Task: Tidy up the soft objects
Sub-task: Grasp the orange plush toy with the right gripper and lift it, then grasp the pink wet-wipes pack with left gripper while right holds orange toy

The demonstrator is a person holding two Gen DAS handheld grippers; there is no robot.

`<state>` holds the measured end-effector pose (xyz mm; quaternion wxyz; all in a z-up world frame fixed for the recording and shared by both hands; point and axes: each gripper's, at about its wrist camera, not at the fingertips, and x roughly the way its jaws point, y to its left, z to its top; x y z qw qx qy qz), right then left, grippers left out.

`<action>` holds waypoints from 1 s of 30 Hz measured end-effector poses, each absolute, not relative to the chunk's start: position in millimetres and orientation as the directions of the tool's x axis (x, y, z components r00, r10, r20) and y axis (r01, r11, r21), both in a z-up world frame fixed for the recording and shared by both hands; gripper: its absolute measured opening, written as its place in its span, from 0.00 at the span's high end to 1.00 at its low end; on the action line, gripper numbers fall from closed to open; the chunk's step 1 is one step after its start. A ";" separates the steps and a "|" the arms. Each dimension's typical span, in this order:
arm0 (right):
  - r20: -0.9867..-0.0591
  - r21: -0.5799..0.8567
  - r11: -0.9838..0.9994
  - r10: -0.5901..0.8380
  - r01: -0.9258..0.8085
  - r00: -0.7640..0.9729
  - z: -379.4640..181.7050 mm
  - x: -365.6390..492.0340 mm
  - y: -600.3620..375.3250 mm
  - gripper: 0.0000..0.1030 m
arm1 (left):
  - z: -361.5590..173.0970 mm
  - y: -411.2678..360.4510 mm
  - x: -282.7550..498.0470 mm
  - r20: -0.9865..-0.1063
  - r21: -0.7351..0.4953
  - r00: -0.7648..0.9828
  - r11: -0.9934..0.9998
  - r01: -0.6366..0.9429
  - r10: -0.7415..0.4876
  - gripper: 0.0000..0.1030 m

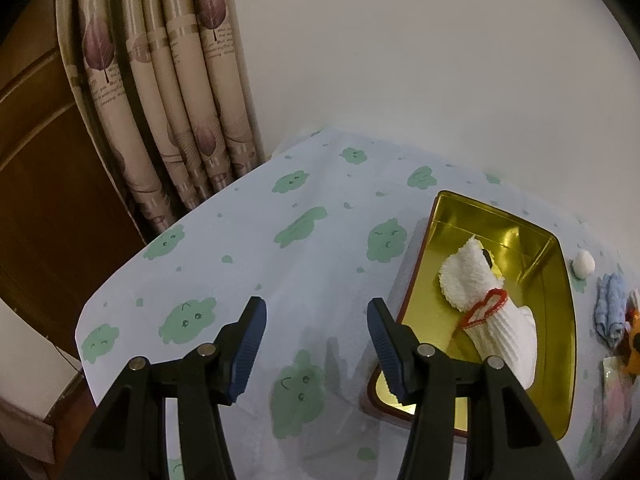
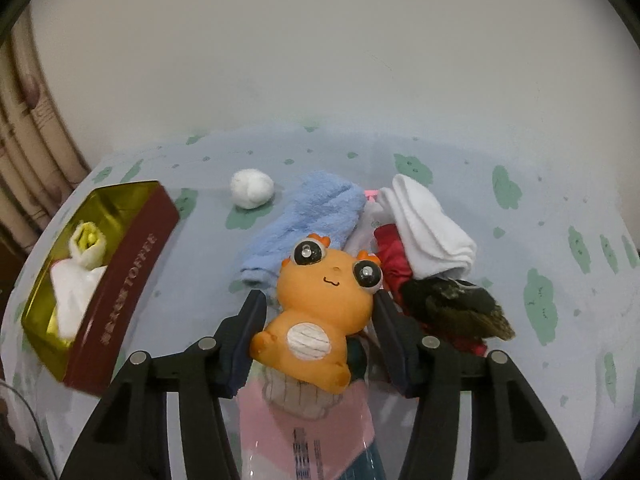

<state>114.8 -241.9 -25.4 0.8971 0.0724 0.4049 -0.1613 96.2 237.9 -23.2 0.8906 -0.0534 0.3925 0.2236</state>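
My right gripper point(image 2: 320, 316) has the orange squishy dinosaur toy point(image 2: 320, 308) between its fingers; the pads sit against its flanks on both sides, so I read this as a grip just taken, low on the body where the toy is widest and least likely to slip. The toy lies on a clear packet with pink print point(image 2: 308, 432), at the near edge of the pile: a light blue fleece cloth point(image 2: 308, 212) behind it, a white sock point(image 2: 428, 224) and a red cloth point(image 2: 394, 256) to the right, a dark bundle point(image 2: 456, 304) beside the right finger. A white ball point(image 2: 252, 189) rests apart, near the tin.

My left gripper point(image 1: 316, 344) hovers over the cloud-print tablecloth point(image 1: 240, 240) with its fingers moderately apart and nothing between them, just beside the gold toffee tin point(image 1: 560, 320), probably waiting to steady it. The tin already holds a white fluffy sock with red trim point(image 1: 488, 304), so I judge the toy goes there next.
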 end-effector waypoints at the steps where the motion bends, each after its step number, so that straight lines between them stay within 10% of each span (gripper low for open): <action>1: -0.742 0.004 0.939 -0.227 0.343 0.631 -22.0 111.1 -240.3 0.52 | -22.9 236.3 96.1 -0.722 0.081 0.595 0.897 -0.435 0.353 0.48; 13: -0.738 0.001 0.939 -0.231 0.344 0.634 -18.7 45.4 -264.9 0.64 | -15.3 190.8 92.4 -0.687 0.132 0.648 0.933 -0.334 0.329 0.48; 30: -0.799 0.017 0.971 -0.131 0.240 0.587 -47.3 10.0 -280.9 0.53 | -10.0 52.8 95.8 -0.786 0.042 0.618 0.997 0.068 -0.008 0.48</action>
